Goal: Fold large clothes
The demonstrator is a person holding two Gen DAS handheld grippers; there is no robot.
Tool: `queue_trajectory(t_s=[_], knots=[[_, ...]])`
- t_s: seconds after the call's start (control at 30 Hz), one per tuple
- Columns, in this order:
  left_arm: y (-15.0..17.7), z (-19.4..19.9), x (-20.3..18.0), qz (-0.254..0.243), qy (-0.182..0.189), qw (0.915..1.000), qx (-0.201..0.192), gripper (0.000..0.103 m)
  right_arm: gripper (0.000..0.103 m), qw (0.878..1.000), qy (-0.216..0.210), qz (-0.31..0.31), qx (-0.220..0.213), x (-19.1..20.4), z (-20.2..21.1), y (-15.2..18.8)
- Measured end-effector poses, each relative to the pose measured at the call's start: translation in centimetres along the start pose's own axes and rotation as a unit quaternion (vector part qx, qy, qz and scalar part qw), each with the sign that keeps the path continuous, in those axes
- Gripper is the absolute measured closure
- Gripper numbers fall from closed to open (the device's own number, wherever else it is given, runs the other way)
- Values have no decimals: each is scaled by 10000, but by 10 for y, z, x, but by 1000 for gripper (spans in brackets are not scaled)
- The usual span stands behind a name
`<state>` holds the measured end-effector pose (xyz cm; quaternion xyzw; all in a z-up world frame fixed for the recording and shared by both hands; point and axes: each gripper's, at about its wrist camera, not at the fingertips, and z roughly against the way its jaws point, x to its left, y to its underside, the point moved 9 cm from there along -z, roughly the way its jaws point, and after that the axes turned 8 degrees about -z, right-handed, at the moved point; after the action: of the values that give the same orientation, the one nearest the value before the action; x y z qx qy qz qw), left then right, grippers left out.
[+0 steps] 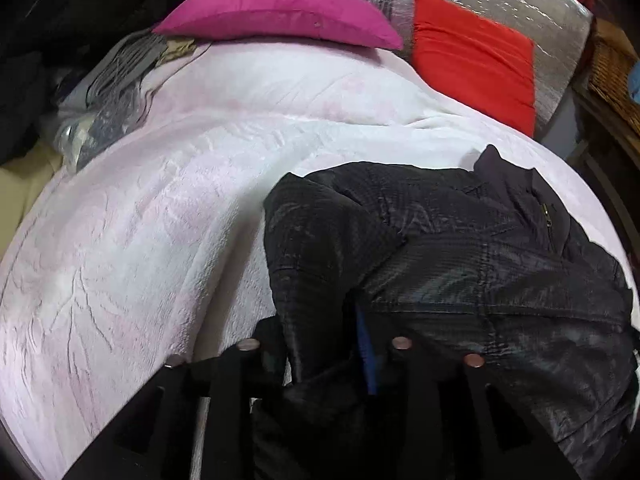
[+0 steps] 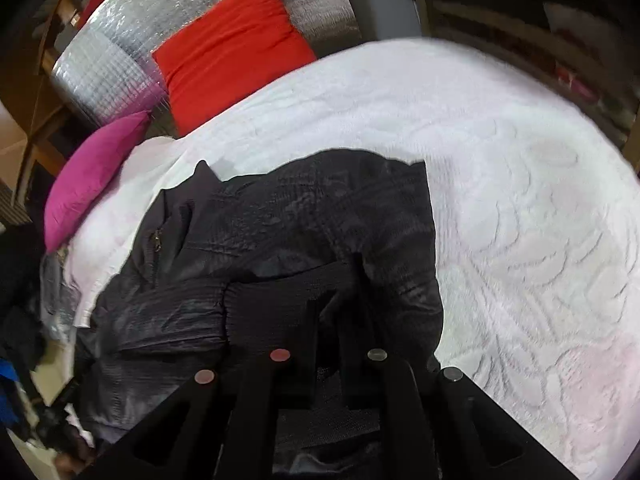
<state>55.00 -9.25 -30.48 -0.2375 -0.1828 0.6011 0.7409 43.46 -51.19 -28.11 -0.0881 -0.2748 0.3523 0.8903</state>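
The shiny black quilted jacket (image 1: 460, 248) lies bunched on the pale pink textured bedspread (image 1: 160, 220), at five o'clock in the left view; folding looks partly done, not yet flat. Left gripper (image 1: 324, 344) and right gripper (image 2: 332, 320) both seem clenched on jacket fabric. Woven wicker basket (image 1: 612, 76) at two o'clock; contents unclear
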Motion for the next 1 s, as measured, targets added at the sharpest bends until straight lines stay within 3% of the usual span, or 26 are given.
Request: queue_trajectory(t_s=[0.07, 0.13, 0.2, 0.23, 0.27, 0.33, 0.43, 0.57, 0.6, 0.67, 0.73, 0.83, 1.0], knots=[[1, 12, 9, 62, -116, 9999, -26, 47, 89, 9999, -100, -80, 95, -2, 6, -1], [-3, 26, 16, 78, -224, 9996, -146, 42, 83, 9998, -130, -130, -48, -4, 22, -7], [-8, 44, 23, 57, -318, 9986, -422, 41, 63, 9994, -197, -135, -250, -4, 37, -9], [-10, 55, 23, -6, -341, 9977, -592, 39, 30, 9987, -352, -170, -322, -3, 47, -10], [-11, 65, 21, -90, -344, 9965, -761, 36, 15, 9979, -477, -213, -375, -3, 54, -10], [-11, 82, 14, -222, -190, 9939, -1064, 34, 15, 9954, -710, -281, -584, -1, 69, -10], [-6, 98, -13, -564, 403, 9889, -1313, 33, 18, 9944, -989, -236, -285, 7, 68, 1], [7, 92, -46, -1038, 822, 9839, -1201, 33, 28, 9989, -455, -15, -122, 8, 44, 12], [12, 85, -53, -1149, 865, 9840, -1052, 33, 31, 9996, -268, 86, -57, 7, 34, 15], [22, 65, -61, -1282, 902, 9856, -637, 33, 47, 9995, 44, 296, 118, 2, 15, 22], [29, 51, -63, -1358, 797, 9866, -428, 33, 55, 9983, 307, 446, 235, -3, 4, 29], [29, 52, -66, -1607, 560, 9843, -471, 33, 88, 9969, 391, 679, 95, 1, 19, 28], [30, 66, -74, -1540, 732, 9837, -570, 33, 89, 9920, 195, 1120, -545, 23, 71, 27]])
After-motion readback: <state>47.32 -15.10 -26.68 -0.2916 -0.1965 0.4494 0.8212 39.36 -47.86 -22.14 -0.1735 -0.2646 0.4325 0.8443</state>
